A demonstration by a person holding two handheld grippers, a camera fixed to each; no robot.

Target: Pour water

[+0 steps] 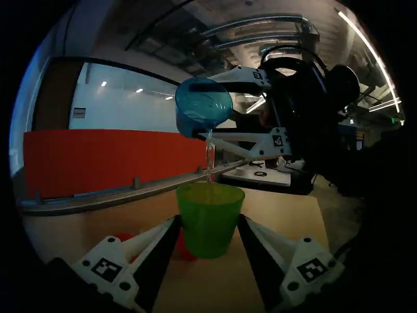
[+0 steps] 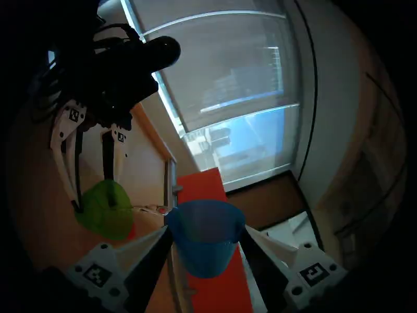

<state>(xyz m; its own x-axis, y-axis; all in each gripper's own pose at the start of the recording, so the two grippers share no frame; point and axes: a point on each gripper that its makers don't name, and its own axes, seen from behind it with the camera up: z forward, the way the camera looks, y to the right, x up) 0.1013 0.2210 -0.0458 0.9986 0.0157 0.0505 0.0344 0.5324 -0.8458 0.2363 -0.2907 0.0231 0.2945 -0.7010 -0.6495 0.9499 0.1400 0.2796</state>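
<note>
Left gripper view: the left gripper (image 1: 208,227) has its fingers clasped on the green cup (image 1: 210,206), holding it upright as a steady target. Directly above the green cup, the right gripper (image 1: 206,107) tips the blue cup (image 1: 200,99) so water (image 1: 209,156) falls inside. Right gripper view: its fingers clamp the blue cup, holding the tilt.

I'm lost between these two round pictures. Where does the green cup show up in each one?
Left gripper view: the green cup is low in the middle, upright between the fingers of the left gripper.
Right gripper view: the green cup is at the lower left, farther off.
Shared landmark: the blue cup, pouring above the green one in the left gripper view and sitting low centre in the right gripper view.
</note>
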